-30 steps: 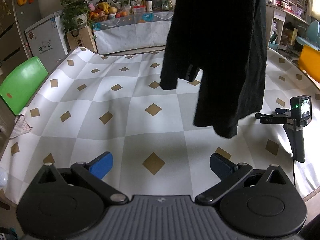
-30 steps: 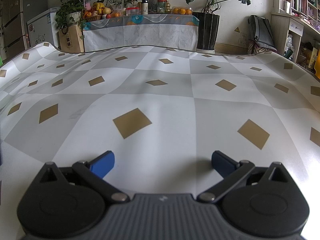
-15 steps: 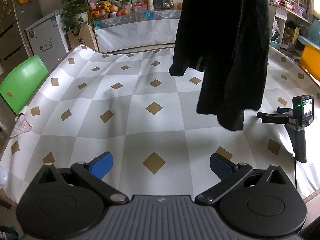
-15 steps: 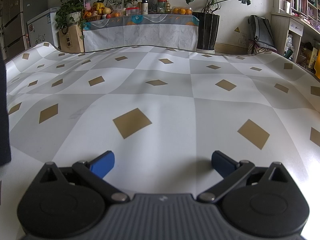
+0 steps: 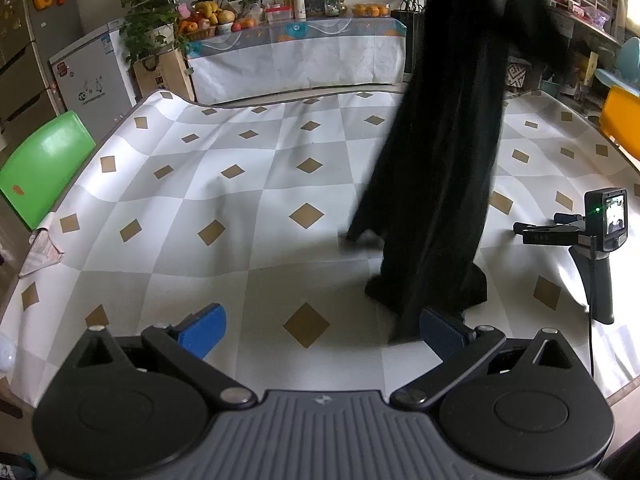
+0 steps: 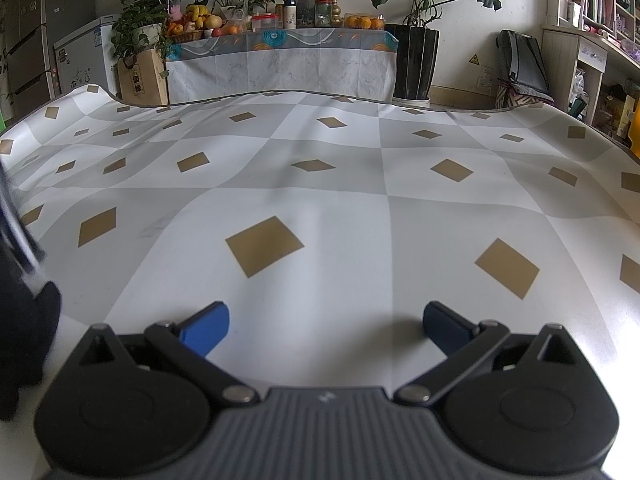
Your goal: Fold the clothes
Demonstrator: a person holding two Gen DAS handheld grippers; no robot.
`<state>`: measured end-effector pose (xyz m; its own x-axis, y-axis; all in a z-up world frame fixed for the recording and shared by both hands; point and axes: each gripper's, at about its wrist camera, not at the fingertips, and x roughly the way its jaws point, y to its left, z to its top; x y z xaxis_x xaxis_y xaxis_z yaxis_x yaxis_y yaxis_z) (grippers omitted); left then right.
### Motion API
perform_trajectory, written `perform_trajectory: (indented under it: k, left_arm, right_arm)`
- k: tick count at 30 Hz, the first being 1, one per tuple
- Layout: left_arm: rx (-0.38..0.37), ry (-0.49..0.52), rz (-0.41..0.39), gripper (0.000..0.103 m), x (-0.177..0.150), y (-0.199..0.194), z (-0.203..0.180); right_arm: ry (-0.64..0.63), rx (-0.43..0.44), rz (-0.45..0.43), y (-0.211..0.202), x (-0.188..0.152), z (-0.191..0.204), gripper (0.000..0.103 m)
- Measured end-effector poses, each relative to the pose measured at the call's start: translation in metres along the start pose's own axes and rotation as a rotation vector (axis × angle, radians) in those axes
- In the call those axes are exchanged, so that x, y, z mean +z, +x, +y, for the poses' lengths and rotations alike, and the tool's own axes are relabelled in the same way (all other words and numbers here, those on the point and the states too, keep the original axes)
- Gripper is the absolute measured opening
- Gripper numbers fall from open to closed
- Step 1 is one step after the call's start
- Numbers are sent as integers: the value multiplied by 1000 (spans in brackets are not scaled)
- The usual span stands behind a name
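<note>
garment (image 5: 448, 168): black, hanging from above, hem now touching the tablecloth (image 5: 240, 200) right of centre; a second ago it hung clear.
left gripper (image 5: 320, 330): wide, empty.
right gripper (image 6: 326, 326): wide, empty.
meaning: being lowered; spread flat next.

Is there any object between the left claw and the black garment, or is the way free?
Nothing visible blocks it. The open left claw faces bare checkered tablecloth, and the hanging black cloth garment comes down just beyond its right finger. The grey handheld device stands farther right.
</note>
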<state>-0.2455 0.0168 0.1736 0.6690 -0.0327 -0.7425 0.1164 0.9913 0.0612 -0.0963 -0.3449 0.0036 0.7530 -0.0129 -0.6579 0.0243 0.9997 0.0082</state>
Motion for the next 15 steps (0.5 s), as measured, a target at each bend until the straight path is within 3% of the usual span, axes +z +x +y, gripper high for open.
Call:
perform_trajectory:
  k: [15]
  left_arm:
    - [3, 5, 10, 103, 0, 2, -2]
  right_arm:
    - [0, 0, 0, 0, 0, 0, 103]
